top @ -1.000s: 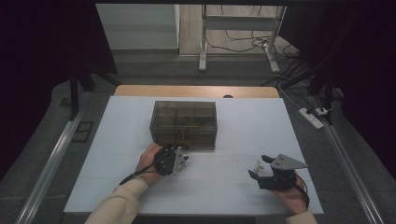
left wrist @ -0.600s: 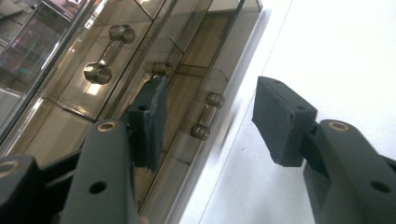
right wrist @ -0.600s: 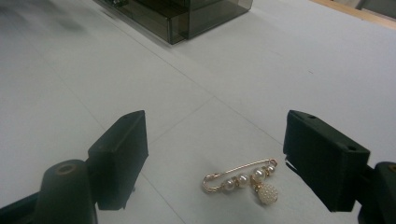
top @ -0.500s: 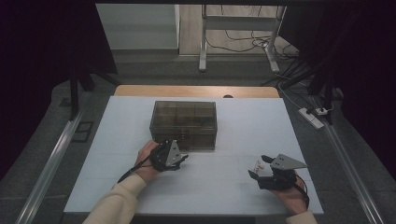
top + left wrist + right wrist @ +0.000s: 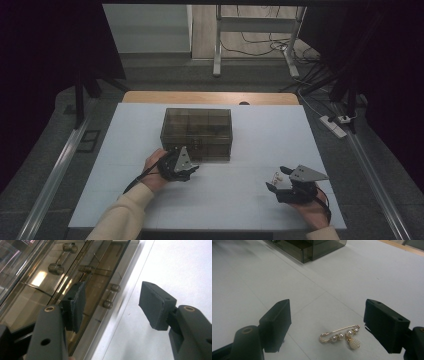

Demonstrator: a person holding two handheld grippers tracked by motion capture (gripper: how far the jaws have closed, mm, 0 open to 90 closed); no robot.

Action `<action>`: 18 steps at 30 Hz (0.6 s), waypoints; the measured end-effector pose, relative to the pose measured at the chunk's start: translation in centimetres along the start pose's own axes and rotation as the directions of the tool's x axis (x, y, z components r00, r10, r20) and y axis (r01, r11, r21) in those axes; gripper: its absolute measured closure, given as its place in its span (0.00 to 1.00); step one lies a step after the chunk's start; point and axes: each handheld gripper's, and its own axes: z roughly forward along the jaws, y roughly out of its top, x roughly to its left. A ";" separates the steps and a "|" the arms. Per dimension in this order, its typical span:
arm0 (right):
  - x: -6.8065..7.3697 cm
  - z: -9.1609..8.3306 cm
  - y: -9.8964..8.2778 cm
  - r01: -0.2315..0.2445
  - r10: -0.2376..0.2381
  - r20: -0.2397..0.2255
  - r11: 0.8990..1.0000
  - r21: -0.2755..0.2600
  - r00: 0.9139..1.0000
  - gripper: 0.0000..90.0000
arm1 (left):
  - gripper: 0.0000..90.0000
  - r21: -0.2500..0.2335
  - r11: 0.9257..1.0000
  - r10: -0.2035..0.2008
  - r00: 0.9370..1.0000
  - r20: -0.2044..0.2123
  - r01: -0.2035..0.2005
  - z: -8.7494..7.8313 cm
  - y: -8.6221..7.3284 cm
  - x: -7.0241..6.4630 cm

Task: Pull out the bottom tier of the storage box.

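Meanwhile, right gripper (image 5: 327,322) stands wide over a gold pearl-beaded brooch pin (image 5: 342,336) on the white table (image 5: 250,200); left gripper (image 5: 112,305), jaws just opening, empty, fronts the smoky transparent drawer box (image 5: 197,131). Closing askew could flick the pin away.

Smoky brown box (image 5: 196,133); gold, pearl-white brooch (image 5: 342,336); white table (image 5: 260,200).

Smoky box (image 5: 75,277) cut off; contents blurred.

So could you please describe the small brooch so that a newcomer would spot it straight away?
Start at the white table and find the right gripper near its front right corner. Between its open jaws lies the brooch, a gold safety pin strung with pearls and one dangling beaded ball.
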 end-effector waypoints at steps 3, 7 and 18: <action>0.0 0.0 0.0 -0.001 0.001 0.000 1.000 0.000 1.000 0.23 | 0.43 0.005 1.000 -0.002 1.000 0.004 0.002 0.1 0.0 0.1; 0.0 0.0 0.0 0.000 0.000 -0.003 1.000 0.002 1.000 0.23 | 0.43 0.019 1.000 0.000 1.000 0.017 -0.001 0.4 0.1 0.2; 0.0 0.2 0.0 0.000 0.000 -0.002 1.000 0.004 1.000 0.23 | 0.44 0.058 0.998 0.011 0.999 0.039 -0.013 1.8 0.6 0.1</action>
